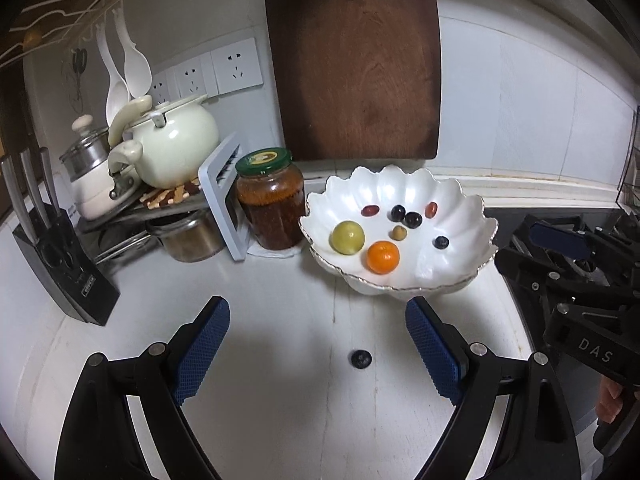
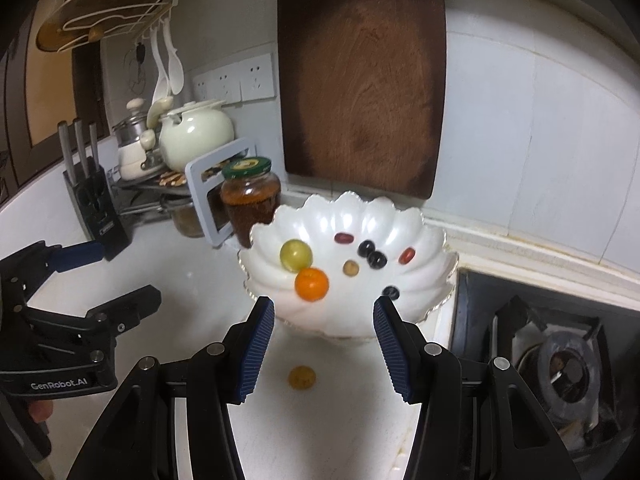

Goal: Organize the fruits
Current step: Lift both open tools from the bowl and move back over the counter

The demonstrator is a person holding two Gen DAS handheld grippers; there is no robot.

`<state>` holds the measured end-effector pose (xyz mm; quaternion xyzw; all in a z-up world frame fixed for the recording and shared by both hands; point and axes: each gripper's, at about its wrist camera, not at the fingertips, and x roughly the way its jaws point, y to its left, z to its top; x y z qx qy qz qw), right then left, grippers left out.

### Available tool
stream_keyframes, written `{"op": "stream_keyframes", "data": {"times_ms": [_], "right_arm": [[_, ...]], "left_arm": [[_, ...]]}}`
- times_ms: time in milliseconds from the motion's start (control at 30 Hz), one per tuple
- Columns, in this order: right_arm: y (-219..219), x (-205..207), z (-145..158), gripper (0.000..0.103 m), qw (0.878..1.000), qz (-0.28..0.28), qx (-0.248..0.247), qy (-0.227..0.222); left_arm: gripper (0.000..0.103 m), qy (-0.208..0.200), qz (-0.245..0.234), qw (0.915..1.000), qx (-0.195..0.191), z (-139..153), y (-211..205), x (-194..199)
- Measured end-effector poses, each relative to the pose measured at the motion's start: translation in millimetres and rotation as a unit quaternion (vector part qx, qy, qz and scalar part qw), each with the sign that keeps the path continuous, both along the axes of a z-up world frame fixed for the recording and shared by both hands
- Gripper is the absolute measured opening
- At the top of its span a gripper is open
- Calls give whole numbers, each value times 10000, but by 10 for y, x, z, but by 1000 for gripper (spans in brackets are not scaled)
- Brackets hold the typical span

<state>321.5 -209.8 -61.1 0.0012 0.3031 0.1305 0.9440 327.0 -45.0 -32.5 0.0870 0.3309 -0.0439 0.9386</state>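
Observation:
A white scalloped bowl (image 1: 452, 196) (image 2: 424, 224) on the white counter holds an orange (image 1: 383, 257) (image 2: 311, 284), a green round fruit (image 1: 347, 237) (image 2: 295, 255), dark grapes (image 1: 410, 219) (image 2: 376, 259), red dates (image 1: 370, 210) (image 2: 407, 256) and a small tan fruit (image 1: 399, 233) (image 2: 351, 268). A dark grape (image 1: 361, 359) lies on the counter between my left gripper's (image 1: 318, 312) open fingers. A small yellow-brown fruit (image 2: 302, 377) lies on the counter between my right gripper's (image 2: 324, 312) open fingers. Both grippers are empty.
A glass jar with a green lid (image 1: 270, 198) (image 2: 250, 196) stands left of the bowl. A brown cutting board (image 1: 356, 60) (image 2: 362, 80) leans on the wall. A knife block (image 1: 60, 256) (image 2: 96, 200), pots on a rack (image 1: 172, 148) and a gas stove (image 2: 560, 364) flank the area.

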Motion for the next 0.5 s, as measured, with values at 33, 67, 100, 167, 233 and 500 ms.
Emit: {"op": "stream_keyframes", "data": {"times_ms": [33,67,100,167,233,500], "right_arm": [[3,-3,-25,53,10000,30,4,44],[6,-8,-45,53,9999,57,-8,89],[11,-12,-68,53,9999,69,-21,119],[20,-23,-124,53,9998,112,-43,187],[30,-28,-170,53,9996,129,-33,248],[89,-36,-363,53,9985,272,-50,475]], "left_arm": [[90,1,-19,10000,17,-22,-4,-17],[90,8,-39,10000,37,-49,-8,-35],[90,14,-52,10000,45,-68,-9,-44],[90,67,-95,9999,27,-130,-10,-72],[90,130,-128,9998,-9,-183,-8,-87],[87,304,-178,9993,-117,-399,11,-117]]}}
